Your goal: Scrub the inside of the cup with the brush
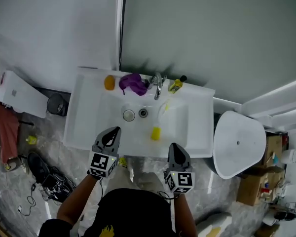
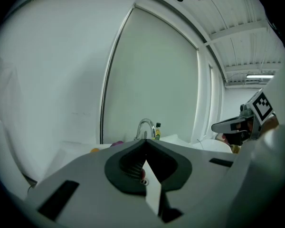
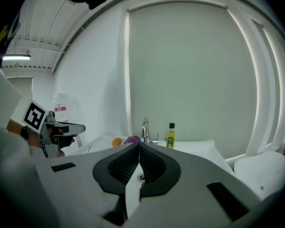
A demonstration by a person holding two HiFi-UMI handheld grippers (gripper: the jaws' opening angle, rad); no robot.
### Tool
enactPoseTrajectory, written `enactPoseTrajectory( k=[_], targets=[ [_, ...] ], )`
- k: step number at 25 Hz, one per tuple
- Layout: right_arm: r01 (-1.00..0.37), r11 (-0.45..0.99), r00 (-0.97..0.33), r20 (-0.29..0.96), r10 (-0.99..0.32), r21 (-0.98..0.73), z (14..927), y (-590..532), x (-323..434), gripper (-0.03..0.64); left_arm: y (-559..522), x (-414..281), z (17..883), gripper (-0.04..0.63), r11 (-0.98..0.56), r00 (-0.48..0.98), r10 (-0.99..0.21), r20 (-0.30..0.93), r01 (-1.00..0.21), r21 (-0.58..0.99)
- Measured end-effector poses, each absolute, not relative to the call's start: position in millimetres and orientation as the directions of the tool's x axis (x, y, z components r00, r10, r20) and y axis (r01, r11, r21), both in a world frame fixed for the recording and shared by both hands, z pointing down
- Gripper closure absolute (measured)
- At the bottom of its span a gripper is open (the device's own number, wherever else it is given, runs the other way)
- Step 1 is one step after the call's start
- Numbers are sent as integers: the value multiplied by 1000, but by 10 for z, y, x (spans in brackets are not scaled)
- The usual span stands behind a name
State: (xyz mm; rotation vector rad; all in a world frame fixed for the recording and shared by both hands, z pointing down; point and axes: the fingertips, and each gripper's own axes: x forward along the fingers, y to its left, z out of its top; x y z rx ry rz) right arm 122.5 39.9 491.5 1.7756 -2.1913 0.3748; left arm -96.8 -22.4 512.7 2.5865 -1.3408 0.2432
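In the head view a small yellow cup (image 1: 156,133) stands in the white sink (image 1: 197,132), near the basin's front. A thin pale yellow stick, probably the brush (image 1: 166,106), lies in the basin just below the faucet (image 1: 158,85). My left gripper (image 1: 117,130) hovers over the sink's front edge, left of the cup, shut and empty. My right gripper (image 1: 172,146) is at the front edge, to the right of the cup and nearer me, also shut with nothing held. In the gripper views the left gripper (image 2: 145,144) and right gripper (image 3: 138,146) show their jaws closed together.
On the sink's back ledge are an orange object (image 1: 109,82), a purple cloth (image 1: 132,83) and a yellow bottle (image 1: 176,85). The drain (image 1: 143,113) has a round plug (image 1: 129,115) beside it. A toilet (image 1: 239,142) stands to the right and a dark bin (image 1: 56,104) to the left.
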Motion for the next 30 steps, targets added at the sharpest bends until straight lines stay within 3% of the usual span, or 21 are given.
enactPoseTrajectory(
  k=[7, 8, 9, 11, 13, 17, 30],
  targets=[
    [-982, 183, -186, 463, -867, -52, 5414, -108, 1470, 584, -587, -797, 5860, 577, -562, 592, -742, 314, -805, 190],
    [-981, 187, -188, 469, -863, -50, 5480, -215, 1512, 583, -653, -761, 5944, 538, -567, 599, -737, 313, -800, 197],
    [-980, 192, -192, 475, -859, -49, 5551, -323, 1552, 581, -727, -738, 6030, 449, -569, 605, -732, 315, -796, 205],
    [-978, 201, -206, 489, -848, -63, 5695, -542, 1620, 555, -867, -702, 6202, 400, -574, 615, -717, 327, -788, 222],
    [-974, 206, -227, 509, -830, -98, 5841, -718, 1664, 485, -929, -642, 6401, 334, -601, 636, -687, 352, -769, 218],
    [-972, 185, -233, 545, -806, -142, 6114, -960, 1753, 393, -906, -571, 6876, 265, -657, 662, -604, 444, -729, 192],
    [-979, 78, -175, 572, -801, -190, 6716, -1599, 2187, 376, -1057, -325, 7756, 207, -660, 600, -538, 591, -737, 147]
  ],
)
